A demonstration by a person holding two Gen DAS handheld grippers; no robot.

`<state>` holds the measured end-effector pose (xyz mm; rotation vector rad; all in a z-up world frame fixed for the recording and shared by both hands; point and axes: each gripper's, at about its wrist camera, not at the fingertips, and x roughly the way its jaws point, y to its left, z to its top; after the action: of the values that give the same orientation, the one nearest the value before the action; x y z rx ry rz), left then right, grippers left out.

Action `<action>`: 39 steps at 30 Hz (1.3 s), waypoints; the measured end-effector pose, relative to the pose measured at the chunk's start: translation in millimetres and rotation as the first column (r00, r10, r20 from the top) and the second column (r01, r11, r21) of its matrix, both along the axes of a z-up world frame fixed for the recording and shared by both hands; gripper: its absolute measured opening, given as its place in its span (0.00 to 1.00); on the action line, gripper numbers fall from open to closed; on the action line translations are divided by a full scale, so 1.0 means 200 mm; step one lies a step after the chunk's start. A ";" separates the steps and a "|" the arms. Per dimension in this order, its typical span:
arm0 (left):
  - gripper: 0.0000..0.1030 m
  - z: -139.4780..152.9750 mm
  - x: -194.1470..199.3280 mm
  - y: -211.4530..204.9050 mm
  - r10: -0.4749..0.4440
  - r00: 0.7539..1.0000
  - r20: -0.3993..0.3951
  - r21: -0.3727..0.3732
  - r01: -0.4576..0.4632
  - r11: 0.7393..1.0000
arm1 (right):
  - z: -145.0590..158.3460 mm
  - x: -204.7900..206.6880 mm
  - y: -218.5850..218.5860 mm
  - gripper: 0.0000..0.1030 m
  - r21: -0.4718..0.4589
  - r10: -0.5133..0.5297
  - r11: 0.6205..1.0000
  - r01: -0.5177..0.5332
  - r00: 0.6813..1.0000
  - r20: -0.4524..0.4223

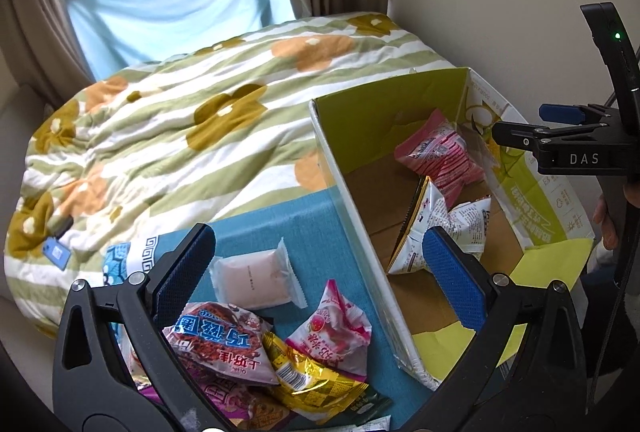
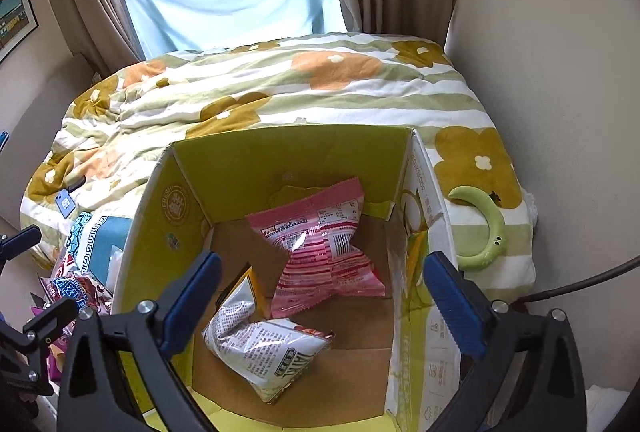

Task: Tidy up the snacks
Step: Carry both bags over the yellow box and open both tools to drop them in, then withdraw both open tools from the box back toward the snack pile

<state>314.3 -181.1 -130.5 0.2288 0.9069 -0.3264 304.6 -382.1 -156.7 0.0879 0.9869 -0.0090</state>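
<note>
An open cardboard box (image 2: 160, 232) with green flaps sits on the bed; it also shows in the left wrist view (image 1: 352, 199). Inside lie a pink snack bag (image 2: 324, 252) and a white snack bag (image 2: 264, 352). My right gripper (image 2: 324, 308) is open and empty above the box. My left gripper (image 1: 320, 272) is open and empty above loose snacks on a teal cloth (image 1: 312, 228): a pale wrapped cake (image 1: 254, 282), a brown chocolate bag (image 1: 220, 344), a pink strawberry bag (image 1: 332, 332) and a gold bag (image 1: 312, 388).
A green and white flowered quilt (image 2: 280, 87) covers the bed behind the box. A green crescent-shaped object (image 2: 486, 232) lies right of the box. A wall (image 2: 552, 71) runs close on the right. A small blue card (image 1: 56, 252) lies on the quilt at left.
</note>
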 end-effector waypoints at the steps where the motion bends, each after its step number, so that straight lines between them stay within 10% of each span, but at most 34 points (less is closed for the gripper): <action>1: 1.00 0.02 -0.02 0.00 0.003 1.000 0.011 -0.002 -0.003 1.000 | 0.01 -0.01 0.00 0.98 -0.004 0.000 1.000 0.000 1.000 0.003; 20: 1.00 0.39 -0.74 0.35 0.128 0.979 0.159 -0.065 -0.119 0.991 | 0.51 -0.66 0.25 0.98 -0.029 0.090 0.996 -0.086 0.973 0.211; 39: 1.00 0.10 -1.29 1.05 0.282 0.958 0.059 -0.050 -0.280 0.959 | 0.28 -1.13 0.74 0.98 0.112 0.206 0.968 -0.223 0.968 0.144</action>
<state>55.6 28.6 -109.5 0.0699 0.8543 -0.0727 78.5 -234.3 -100.6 0.0968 0.8599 0.2564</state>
